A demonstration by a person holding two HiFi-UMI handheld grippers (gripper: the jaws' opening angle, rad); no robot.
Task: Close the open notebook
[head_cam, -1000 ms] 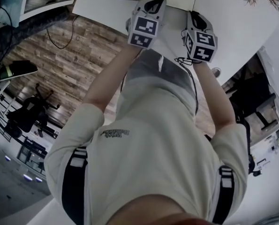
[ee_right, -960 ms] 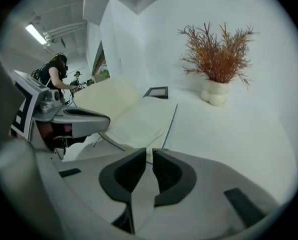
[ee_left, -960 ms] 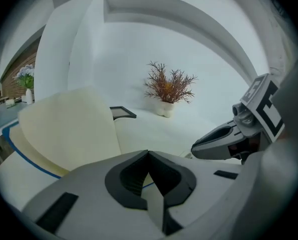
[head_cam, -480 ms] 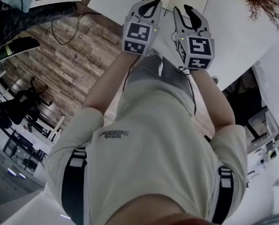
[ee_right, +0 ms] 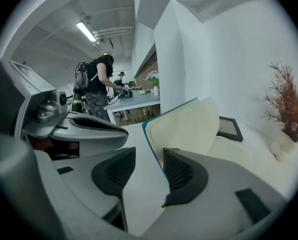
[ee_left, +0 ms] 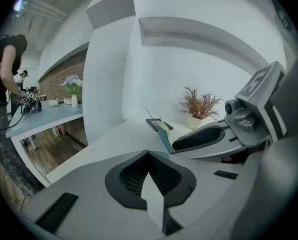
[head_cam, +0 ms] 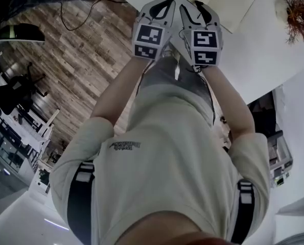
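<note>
The notebook lies on the white table, cream pages showing, just right of both grippers. In the right gripper view its teal-edged cover stands up off the pages. My right gripper is opening; the cover's edge shows between its jaws and neither pad presses on it. In the head view the right gripper sits at the notebook's near left corner. My left gripper is beside it with its tips together and nothing held. From the left gripper the notebook shows ahead.
A dried plant in a white pot stands at the table's right end. A dark frame lies behind the notebook. The table's edge runs under my hands, with wood floor to the left. A person works at a far table.
Both grippers have drawn back from the notebook and risen, closing in on each other. The right jaws have gone from nearly shut to wide apart. The notebook now sits up and to their right.
</note>
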